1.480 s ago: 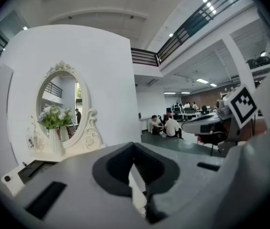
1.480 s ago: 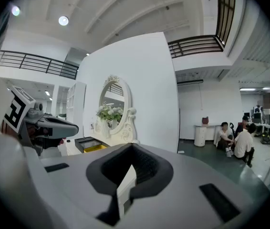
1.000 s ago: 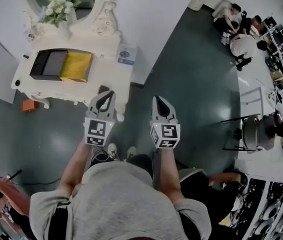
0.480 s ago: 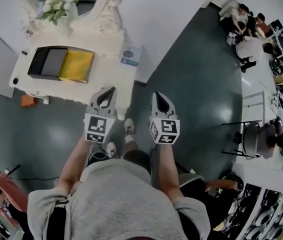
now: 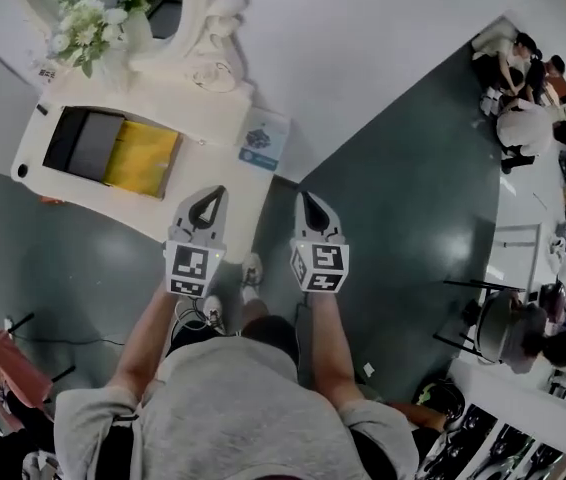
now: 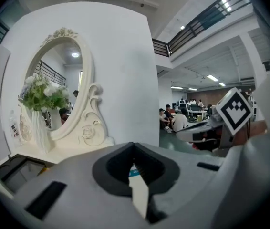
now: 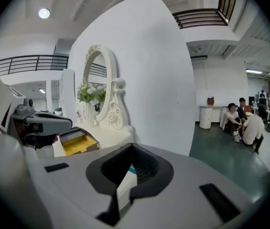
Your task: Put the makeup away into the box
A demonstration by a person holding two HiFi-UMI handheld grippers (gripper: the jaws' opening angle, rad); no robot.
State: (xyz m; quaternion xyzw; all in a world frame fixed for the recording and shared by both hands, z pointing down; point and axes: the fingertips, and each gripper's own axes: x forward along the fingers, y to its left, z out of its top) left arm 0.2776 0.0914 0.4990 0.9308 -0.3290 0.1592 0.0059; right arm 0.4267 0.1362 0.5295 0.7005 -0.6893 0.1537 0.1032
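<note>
left gripper, right gripper near box

Left tool and right tool closed, side by side

White table, black-and-yellow box, dark teal floor, seemingly white-and-green flowers

Evenly bright, fisheye-warped edges (dark corners), sharp
</note>
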